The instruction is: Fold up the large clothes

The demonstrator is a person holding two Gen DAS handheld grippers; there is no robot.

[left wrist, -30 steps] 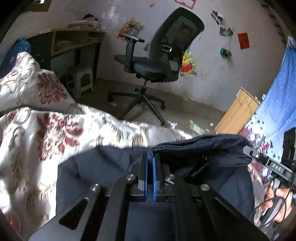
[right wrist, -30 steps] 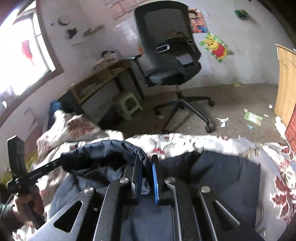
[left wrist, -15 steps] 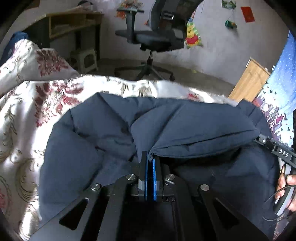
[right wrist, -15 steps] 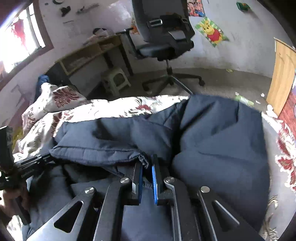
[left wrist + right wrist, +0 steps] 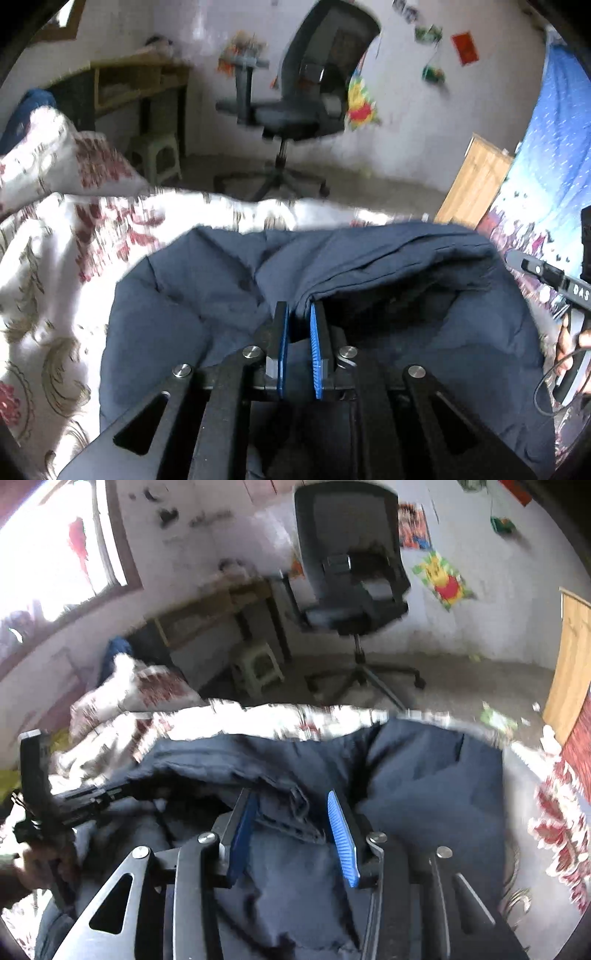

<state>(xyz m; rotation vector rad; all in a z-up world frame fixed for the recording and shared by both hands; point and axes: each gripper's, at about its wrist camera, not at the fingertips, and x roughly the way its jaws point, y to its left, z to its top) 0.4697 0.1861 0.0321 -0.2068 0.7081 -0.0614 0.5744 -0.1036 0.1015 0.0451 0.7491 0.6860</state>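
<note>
A dark navy padded jacket [image 5: 369, 280] lies heaped on a bed covered by a white floral bedspread [image 5: 55, 258], its near edge doubled over into a thick roll that runs across both wrist views. The left gripper [image 5: 297, 317] sits at the end of that roll with its blue pads parted by a narrow gap; a corner of the fabric hangs between them, but whether it is pinched or merely resting there cannot be told. The right gripper [image 5: 291, 808] is released, its jaws spread wide on either side of a bunched fold of the jacket [image 5: 424, 775], with no pad pressing the cloth. Each tool shows at the edge of the other's view, so the two work opposite ends of the same fold. Behind the bed stand a black office chair [image 5: 306, 103], a small plastic stool [image 5: 157, 155] and a wooden desk [image 5: 140, 81] against the wall.

The fold looks only partly set. The puffy filling is likely to spring back once let go, so the roll may unroll or slump sideways. If the left gripper draws away with fabric caught between its pads, it could drag the folded edge askew. Both views are blurred by movement, so fine detail of the seams is lost.
</note>
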